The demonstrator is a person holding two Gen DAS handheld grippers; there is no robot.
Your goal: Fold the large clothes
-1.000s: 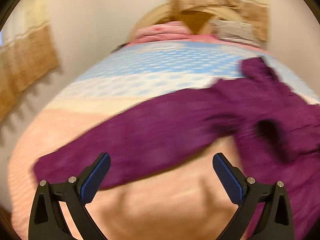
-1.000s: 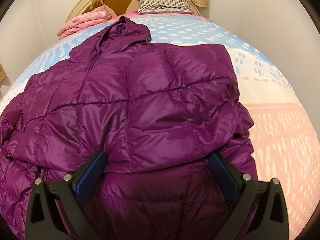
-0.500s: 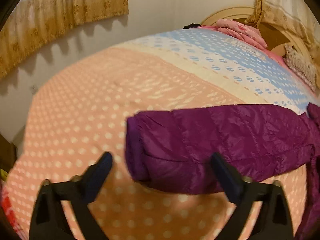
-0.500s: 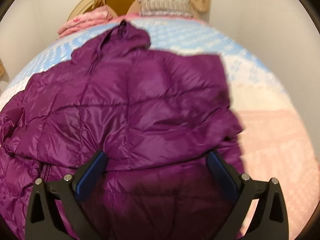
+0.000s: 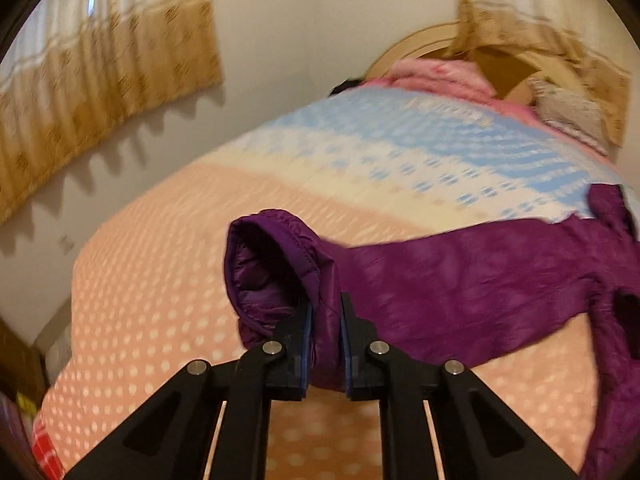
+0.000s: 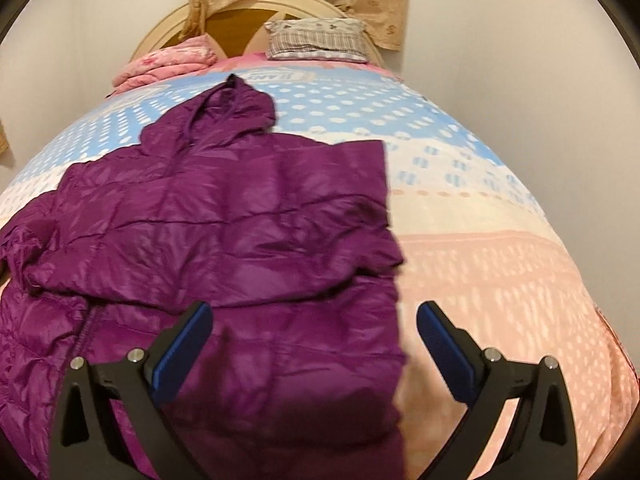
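The purple jacket [image 6: 224,216] lies spread on the bed [image 6: 492,264], its sleeve [image 5: 460,280] running rightward from the left gripper [image 5: 325,312], which is clamped on the cuff. The right gripper [image 6: 314,344] hangs spread apart over the jacket's body. That slick shell might slide free, and pulling could drag the folded side crooked.

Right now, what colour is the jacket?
Purple, quilted and shiny; the jacket shows best in the right wrist view.
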